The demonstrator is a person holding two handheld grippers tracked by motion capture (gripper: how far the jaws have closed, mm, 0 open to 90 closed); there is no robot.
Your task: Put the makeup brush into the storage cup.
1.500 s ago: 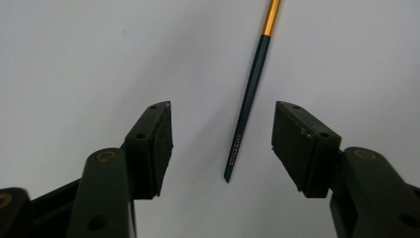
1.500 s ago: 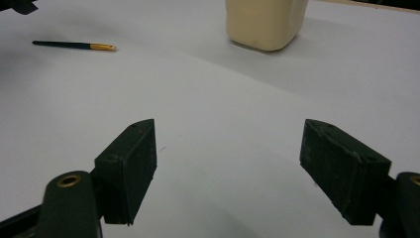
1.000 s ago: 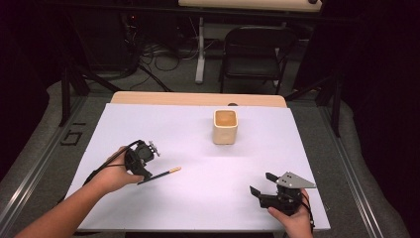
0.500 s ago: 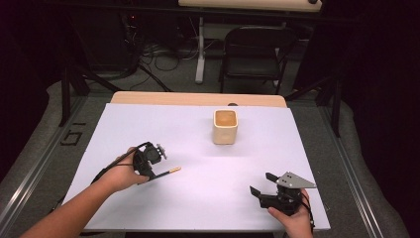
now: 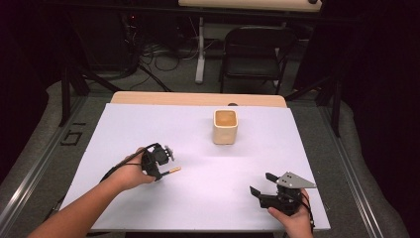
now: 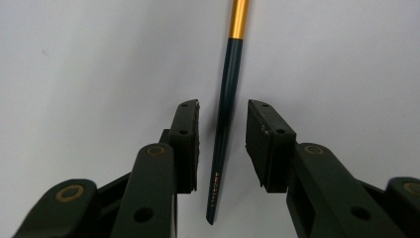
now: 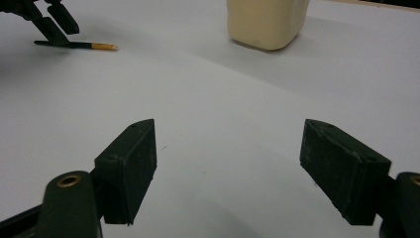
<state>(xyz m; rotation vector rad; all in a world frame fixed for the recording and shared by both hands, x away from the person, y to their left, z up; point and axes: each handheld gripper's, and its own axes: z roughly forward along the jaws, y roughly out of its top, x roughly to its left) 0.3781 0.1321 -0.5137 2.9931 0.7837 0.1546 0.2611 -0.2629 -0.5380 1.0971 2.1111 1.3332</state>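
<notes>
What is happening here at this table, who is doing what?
A person works at a white table with a gripper in each hand. The left gripper is down over a thin dark pen with a gold end; its jaws have just been closing around it, with a gap at each side. The right gripper rests open, apart. A cream cup stands farther back.

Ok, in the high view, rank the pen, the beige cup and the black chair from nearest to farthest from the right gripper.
From the right gripper, low at the table's right:
1. Pen: on the white table, off to the left, between the left gripper's jaws.
2. Beige cup: upright, farther back near the table's middle. It and the pen are nearly level; the pen leads narrowly.
3. Black chair: beyond the table's far edge.
</notes>
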